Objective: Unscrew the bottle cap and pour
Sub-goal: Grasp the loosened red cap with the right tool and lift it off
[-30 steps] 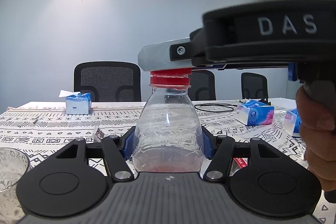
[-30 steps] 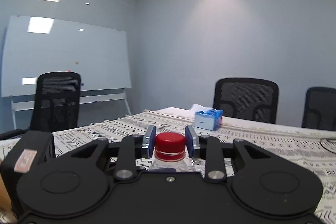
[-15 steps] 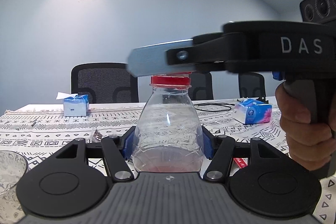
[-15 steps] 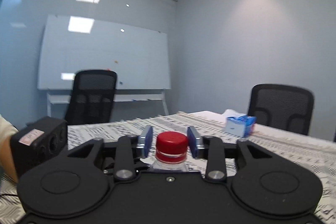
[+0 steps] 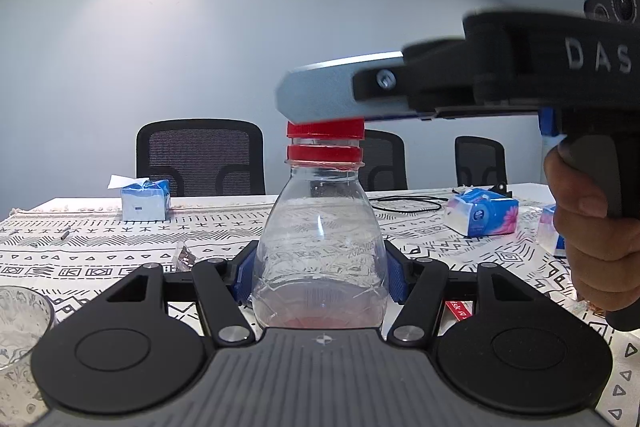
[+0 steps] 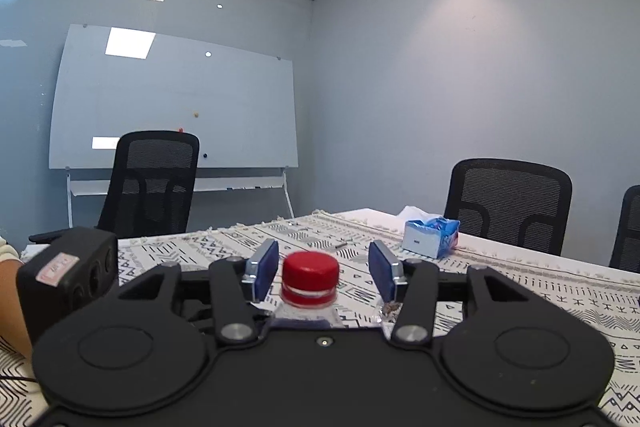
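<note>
A clear plastic bottle (image 5: 320,247) with a little reddish liquid at the bottom stands upright on the patterned tablecloth. My left gripper (image 5: 320,271) is shut on its body. The red cap (image 5: 325,129) sits raised on the neck, with a gap above the red ring (image 5: 323,153). My right gripper (image 6: 322,269) is level with the cap (image 6: 310,277), its blue pads (image 6: 266,267) spread apart on either side and not touching it. In the left wrist view the right gripper (image 5: 324,95) reaches in from the right over the cap.
A glass (image 5: 20,327) stands at the lower left. Tissue packs (image 5: 482,211) (image 5: 144,201) and a black cable (image 5: 408,205) lie on the table (image 5: 80,251). Office chairs (image 5: 200,159) stand behind it. A whiteboard (image 6: 172,103) stands at the wall.
My right gripper turned with the cap, then opened its jaws off it. The cap now sits higher, with a gap above the ring. The left gripper and bottle stayed put.
</note>
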{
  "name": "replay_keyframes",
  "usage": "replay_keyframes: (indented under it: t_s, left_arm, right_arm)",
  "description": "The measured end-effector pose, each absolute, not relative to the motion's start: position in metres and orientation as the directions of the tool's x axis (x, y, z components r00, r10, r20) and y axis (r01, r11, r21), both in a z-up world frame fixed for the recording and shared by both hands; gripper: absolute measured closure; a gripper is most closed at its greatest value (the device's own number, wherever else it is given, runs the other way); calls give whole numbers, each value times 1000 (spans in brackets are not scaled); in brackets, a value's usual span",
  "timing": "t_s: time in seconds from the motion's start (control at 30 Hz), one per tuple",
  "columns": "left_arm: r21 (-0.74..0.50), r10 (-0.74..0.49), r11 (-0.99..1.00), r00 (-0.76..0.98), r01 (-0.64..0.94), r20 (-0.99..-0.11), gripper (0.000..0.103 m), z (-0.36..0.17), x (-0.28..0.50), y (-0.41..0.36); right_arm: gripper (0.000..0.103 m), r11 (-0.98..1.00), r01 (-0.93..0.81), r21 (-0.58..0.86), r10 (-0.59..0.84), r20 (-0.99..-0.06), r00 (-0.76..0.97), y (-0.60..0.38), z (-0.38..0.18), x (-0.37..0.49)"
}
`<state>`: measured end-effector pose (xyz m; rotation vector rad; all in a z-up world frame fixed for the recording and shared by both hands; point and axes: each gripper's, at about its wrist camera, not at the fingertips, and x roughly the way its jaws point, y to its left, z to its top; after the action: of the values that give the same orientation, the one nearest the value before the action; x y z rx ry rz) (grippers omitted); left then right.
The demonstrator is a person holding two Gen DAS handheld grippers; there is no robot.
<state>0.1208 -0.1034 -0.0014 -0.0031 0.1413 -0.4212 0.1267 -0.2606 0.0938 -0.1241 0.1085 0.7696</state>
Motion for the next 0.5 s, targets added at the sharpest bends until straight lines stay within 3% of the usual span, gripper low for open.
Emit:
replay_keyframes:
  t_s: [0.5]
  left_arm:
    - [-31, -410, 912, 902, 409, -137, 44, -1, 120, -105]
  right_arm:
    - [46, 703, -709, -64, 698, -134, 704, -264, 92, 126]
